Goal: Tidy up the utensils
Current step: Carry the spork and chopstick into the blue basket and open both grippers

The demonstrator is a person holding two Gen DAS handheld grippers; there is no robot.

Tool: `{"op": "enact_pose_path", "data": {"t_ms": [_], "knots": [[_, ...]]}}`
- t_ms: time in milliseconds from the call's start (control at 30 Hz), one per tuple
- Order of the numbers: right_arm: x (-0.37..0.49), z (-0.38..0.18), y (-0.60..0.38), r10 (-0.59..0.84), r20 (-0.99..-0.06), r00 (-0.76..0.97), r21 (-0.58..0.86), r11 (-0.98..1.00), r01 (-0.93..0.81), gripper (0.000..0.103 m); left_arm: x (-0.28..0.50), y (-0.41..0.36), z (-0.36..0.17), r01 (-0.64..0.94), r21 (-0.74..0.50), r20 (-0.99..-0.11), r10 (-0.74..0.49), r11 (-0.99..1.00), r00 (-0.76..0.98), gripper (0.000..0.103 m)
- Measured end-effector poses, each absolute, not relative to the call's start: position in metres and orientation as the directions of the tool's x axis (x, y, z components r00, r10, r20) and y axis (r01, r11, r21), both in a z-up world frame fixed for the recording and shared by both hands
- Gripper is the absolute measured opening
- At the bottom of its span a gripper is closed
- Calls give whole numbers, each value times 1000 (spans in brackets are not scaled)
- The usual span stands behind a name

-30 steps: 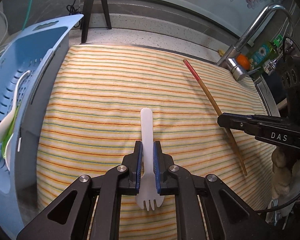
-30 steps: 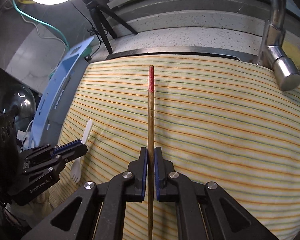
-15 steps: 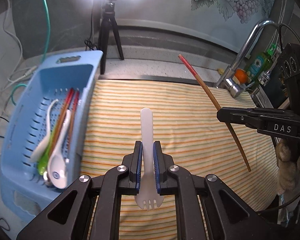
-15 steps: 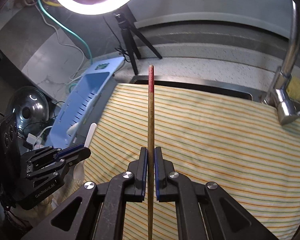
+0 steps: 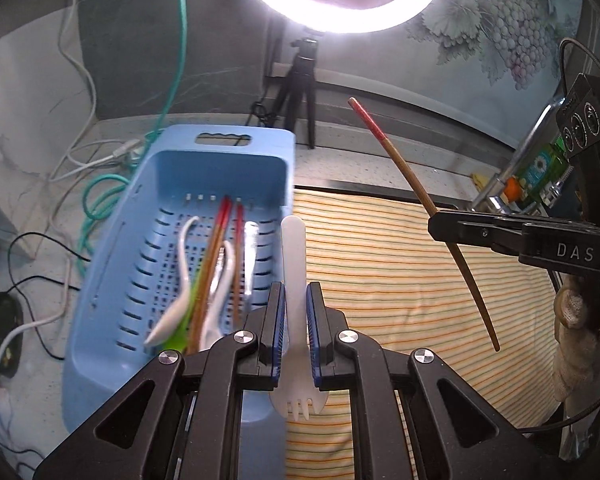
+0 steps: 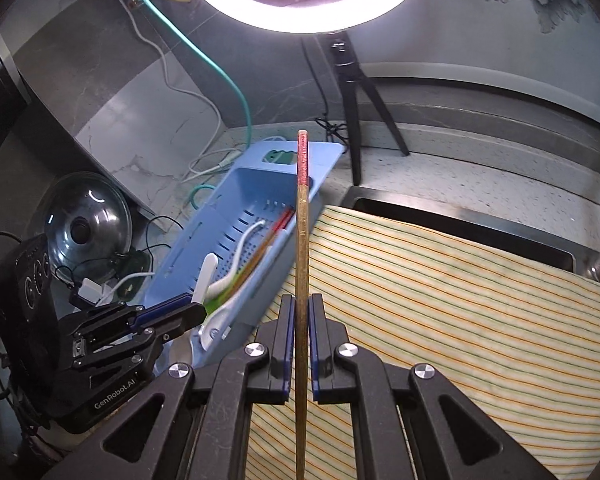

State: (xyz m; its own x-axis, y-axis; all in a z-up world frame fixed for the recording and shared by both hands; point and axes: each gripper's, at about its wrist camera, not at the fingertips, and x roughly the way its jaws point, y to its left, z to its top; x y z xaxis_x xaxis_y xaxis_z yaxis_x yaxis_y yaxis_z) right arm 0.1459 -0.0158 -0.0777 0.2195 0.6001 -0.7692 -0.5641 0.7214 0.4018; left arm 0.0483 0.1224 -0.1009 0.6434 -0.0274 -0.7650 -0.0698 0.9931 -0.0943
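Note:
My left gripper (image 5: 295, 292) is shut on a white plastic spork (image 5: 293, 256), tines toward the camera, held in the air at the right edge of the blue slotted basket (image 5: 204, 160). The basket holds white spoons, a green spoon, a metal utensil and red-tipped chopsticks (image 5: 220, 240). My right gripper (image 6: 299, 304) is shut on a red-tipped wooden chopstick (image 6: 301, 216), held above the striped cloth (image 6: 440, 292), pointing at the basket (image 6: 228, 216). The right gripper (image 5: 434, 224) with the chopstick (image 5: 404, 172) shows in the left wrist view; the left gripper (image 6: 196, 312) with the spork (image 6: 204, 276) shows in the right wrist view.
A ring light on a black tripod (image 5: 300, 92) stands behind the basket. Cables (image 5: 96, 196) lie on the counter to the left. A faucet (image 5: 520, 168) and bottles are at the far right. A pot lid (image 6: 86, 224) leans at the left.
Both grippers have risen off the cloth and moved left toward the basket, carrying the spork and the chopstick. The basket's inside has come into full view.

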Motion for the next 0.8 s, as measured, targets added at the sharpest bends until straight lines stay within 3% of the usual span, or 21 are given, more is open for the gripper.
{"op": "enact_pose_path", "data": {"t_ms": [800], "knots": [[164,-117,111,595,-798,99,448,694,-564,6,75,198,-116,-164,-95,-782,29,982,623,10]]}}
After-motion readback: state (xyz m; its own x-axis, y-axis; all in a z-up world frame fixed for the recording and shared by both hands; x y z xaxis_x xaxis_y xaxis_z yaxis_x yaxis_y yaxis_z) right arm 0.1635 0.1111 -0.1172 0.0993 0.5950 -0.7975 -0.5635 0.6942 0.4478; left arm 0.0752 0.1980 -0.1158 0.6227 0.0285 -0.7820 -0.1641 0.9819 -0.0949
